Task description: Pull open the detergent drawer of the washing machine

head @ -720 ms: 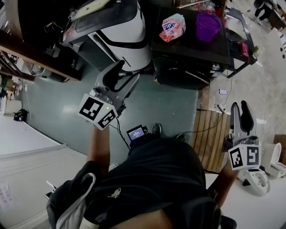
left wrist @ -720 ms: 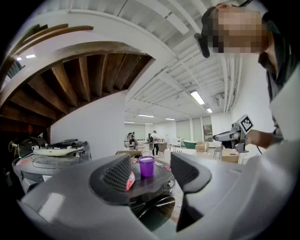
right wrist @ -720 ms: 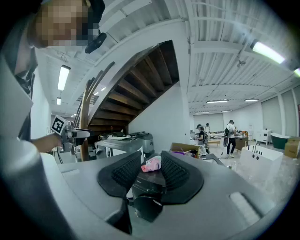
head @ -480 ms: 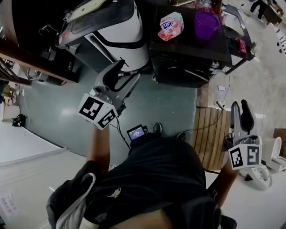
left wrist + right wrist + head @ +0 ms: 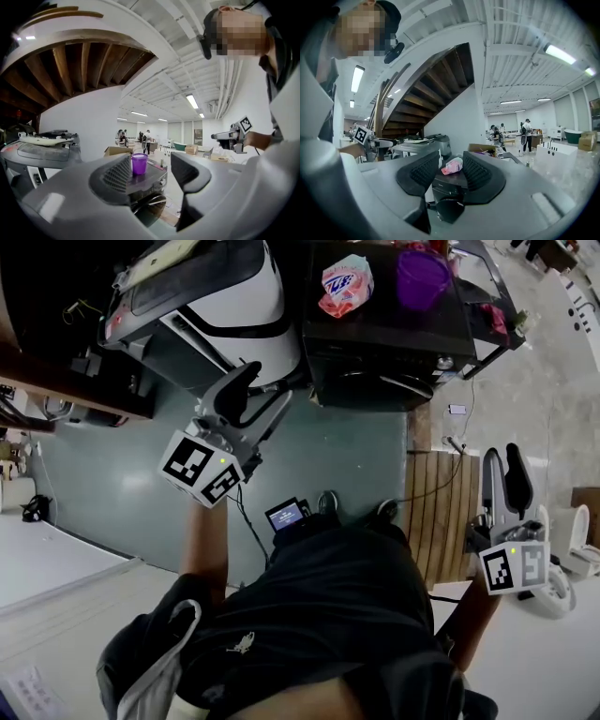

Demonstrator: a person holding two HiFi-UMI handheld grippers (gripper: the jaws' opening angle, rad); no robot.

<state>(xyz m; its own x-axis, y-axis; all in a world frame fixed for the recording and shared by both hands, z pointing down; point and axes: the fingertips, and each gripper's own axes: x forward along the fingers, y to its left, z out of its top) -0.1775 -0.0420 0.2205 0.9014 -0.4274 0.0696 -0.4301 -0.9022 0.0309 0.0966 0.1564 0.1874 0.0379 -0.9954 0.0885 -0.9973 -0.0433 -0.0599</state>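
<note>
So the washing machine [image 5: 380,381] sits in the upper middle of the head view. It's a black front-loader, and honestly its front is so dark that I can't pick out the detergent drawer on it from any view. On its lid there's a pink bag [image 5: 345,287] and, to the right of that, a purple cup [image 5: 420,277]. Just left of the washer is a white and black appliance [image 5: 253,315] tucked by the dark wood stairs. The left claw [image 5: 267,387] is held up left of center in the head view. Its tips are near the washer's lower left corner but not touching it, with green floor [image 5: 328,456] showing under them. In the left gripper view that claw is wide open with nothing in it. You just see the washer's top, the purple cup and the round door through the gap, some way off. The right claw [image 5: 503,457] is down in the lower right of the head view, over the edge of a wooden slat mat [image 5: 441,521] and well apart from the washer. Its jaws are also apart and empty, and in the right gripper view the washer and the pink bag sit framed between the two pads, clearly farther away. Both claws point level, toward the washer. A small lit screen [image 5: 286,517] shows at the person's waist near the middle of the frame.
</note>
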